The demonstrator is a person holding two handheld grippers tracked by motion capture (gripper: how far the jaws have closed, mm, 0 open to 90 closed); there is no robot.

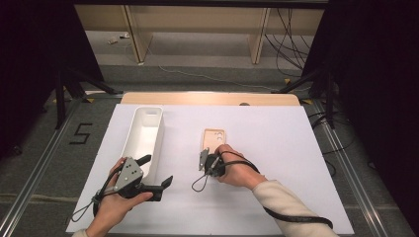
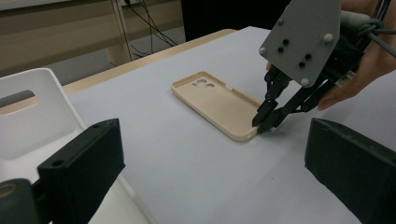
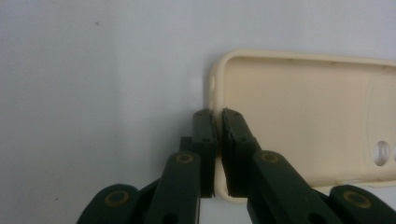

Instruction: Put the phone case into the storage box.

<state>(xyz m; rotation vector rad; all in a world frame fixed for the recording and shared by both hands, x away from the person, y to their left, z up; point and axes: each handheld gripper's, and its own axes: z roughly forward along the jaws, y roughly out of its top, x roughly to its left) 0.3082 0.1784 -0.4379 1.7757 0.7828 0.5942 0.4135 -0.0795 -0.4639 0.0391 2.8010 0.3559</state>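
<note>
While the right gripper (image 3: pixel 218 135) is pinching the near short wall of the beige phone case (image 1: pixel 213 139) (lying open side up, mid-table), the grasp step is finishing. The left gripper (image 1: pixel 157 174) is idling wide open beside the white bin (image 1: pixel 144 134) at ten o'clock from the case. Next, likely: lifting binward, keeping the thin rim from slipping.

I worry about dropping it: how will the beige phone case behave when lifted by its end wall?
The phone case is a thin open shell, so probably light and slightly bendy. The right tongs pinch only its short end rim, so it may droop or twist. Flat-lying, unlikely to roll.
</note>
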